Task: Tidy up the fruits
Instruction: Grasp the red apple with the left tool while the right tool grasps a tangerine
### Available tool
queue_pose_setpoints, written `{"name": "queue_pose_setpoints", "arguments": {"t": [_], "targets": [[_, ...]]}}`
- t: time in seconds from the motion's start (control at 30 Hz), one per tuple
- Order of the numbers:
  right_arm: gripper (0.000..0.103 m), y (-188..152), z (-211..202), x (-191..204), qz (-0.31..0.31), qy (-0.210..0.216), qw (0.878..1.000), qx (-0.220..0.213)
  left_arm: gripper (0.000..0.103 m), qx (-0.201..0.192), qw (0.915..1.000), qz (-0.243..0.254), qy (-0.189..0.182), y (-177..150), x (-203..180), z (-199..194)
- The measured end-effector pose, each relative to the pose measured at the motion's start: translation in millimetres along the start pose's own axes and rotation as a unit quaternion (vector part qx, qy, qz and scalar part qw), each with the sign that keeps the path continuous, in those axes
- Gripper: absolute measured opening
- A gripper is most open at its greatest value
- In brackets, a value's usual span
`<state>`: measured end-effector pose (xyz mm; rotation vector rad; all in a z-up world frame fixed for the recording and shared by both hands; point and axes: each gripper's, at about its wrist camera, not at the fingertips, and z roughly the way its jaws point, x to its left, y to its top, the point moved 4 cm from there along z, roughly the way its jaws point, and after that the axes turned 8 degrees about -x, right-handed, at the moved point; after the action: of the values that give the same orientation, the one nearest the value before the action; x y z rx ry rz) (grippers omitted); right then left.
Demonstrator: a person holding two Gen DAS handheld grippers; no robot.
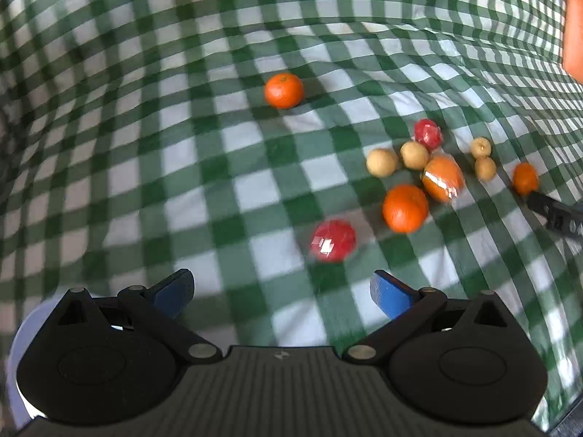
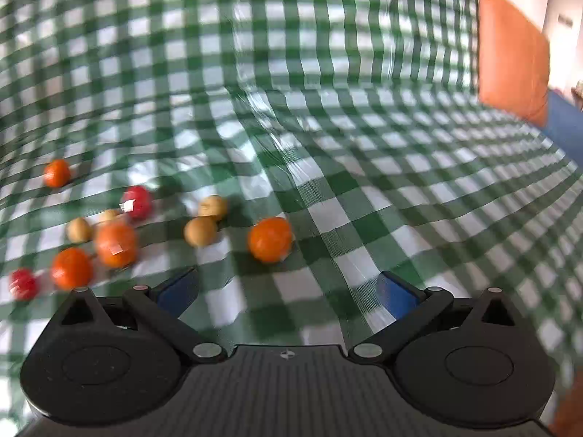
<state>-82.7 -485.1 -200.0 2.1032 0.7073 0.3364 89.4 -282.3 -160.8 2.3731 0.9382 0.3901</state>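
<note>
Fruits lie loose on a green-and-white checked cloth [image 1: 255,189]. In the left wrist view a wrapped red fruit [image 1: 333,241] sits just ahead of my open left gripper [image 1: 282,293], slightly right of its centre. Beyond it are an orange [image 1: 405,208], a wrapped orange [image 1: 442,178], several tan round fruits [image 1: 382,162], another wrapped red fruit [image 1: 428,134] and a lone orange [image 1: 284,90] farther back. In the right wrist view my right gripper [image 2: 288,291] is open and holds nothing, with an orange [image 2: 270,239] just ahead of it and the fruit cluster [image 2: 116,244] to its left.
An orange-brown panel [image 2: 512,54] stands past the cloth at the far right. A black part of the other gripper [image 1: 557,216] enters at the right edge of the left wrist view. A pale round object [image 1: 14,357] shows behind the left gripper's body at lower left.
</note>
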Motion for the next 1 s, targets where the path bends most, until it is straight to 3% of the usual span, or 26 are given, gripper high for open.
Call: {"name": "queue_pose_setpoints", "arguments": {"t": [0.2,0.3,0.33,0.4,0.43,0.47,0.5,0.53,0.77,1.0], "targets": [[0.102,-5.6,53.0,-9.9,0.025,0.008,0.999,0.028,0.103,0.043,0.9987,-0.025,-0.012,-0.1,-2.2,40.4],[0.102,-6.0,55.2,-6.7,0.011,0.005,1.000,0.014,0.098,0.022,0.9992,-0.023,-0.025,4.3,-4.2,38.9],[0.102,-4.9,55.2,-6.9,0.010,0.005,1.000,0.016,0.091,0.015,0.9993,-0.021,-0.026,6.0,-4.8,37.2],[0.102,-0.2,55.9,-8.0,0.004,0.007,1.000,0.024,0.046,-0.005,0.9996,-0.012,-0.025,9.8,-7.4,29.9],[0.092,1.9,53.3,-8.5,0.011,0.012,1.000,0.017,0.036,-0.005,0.9993,-0.010,-0.034,10.9,-8.9,25.9],[0.072,2.7,49.5,-6.1,0.013,0.021,1.000,0.006,0.036,-0.004,0.9992,-0.009,-0.038,11.7,-11.0,22.7],[0.060,4.2,45.6,-3.1,0.004,0.028,1.000,-0.001,0.036,-0.007,0.9992,-0.010,-0.039,11.9,-11.9,19.2],[0.035,2.4,41.3,2.4,-0.003,0.035,0.999,-0.002,0.036,-0.014,0.9990,-0.008,-0.043,12.4,-13.9,15.2],[0.035,8.5,-8.9,7.7,0.002,0.037,0.999,-0.026,0.035,-0.031,0.9979,-0.011,-0.055,12.9,-11.2,-41.9],[0.035,-0.7,-114.4,35.7,-0.020,0.102,0.993,-0.052,0.036,-0.047,0.9969,-0.041,-0.048,-16.6,25.4,-130.9]]}}
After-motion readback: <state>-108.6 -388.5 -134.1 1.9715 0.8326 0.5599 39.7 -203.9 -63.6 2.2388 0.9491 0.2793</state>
